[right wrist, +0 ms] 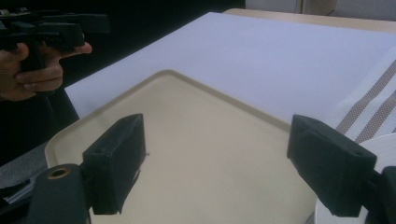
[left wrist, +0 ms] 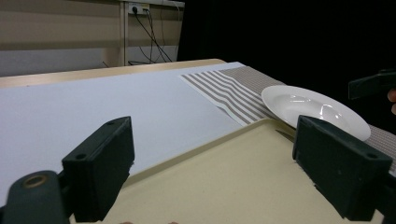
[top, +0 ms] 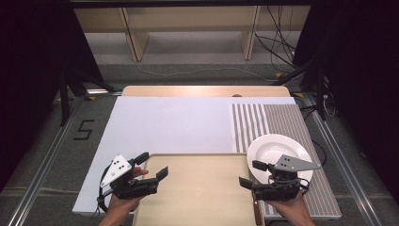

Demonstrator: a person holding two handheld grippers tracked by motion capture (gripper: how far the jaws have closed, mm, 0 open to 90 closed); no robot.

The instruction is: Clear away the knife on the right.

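Beige tray [top: 202,188] bare, white plate [top: 277,148] beside — bare

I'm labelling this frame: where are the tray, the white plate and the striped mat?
tray [top: 202,188], high view, bare middle of its floor
white plate [top: 273,146], high view, far inner rim
striped mat [top: 277,120], high view, far part

You are working at a table [top: 202,91] with a large sheet [top: 169,125] lying across it. A tray [top: 202,188] is sitting on the sheet's near edge, right in front of you. A striped placemat [top: 282,122] is lying to the right of the sheet, and a plate [top: 277,148] is resting on it, just beside the tray's far right corner. You are holding your left gripper [top: 153,165] over the tray's left edge and your right gripper [top: 248,174] over its right edge, beside the plate.
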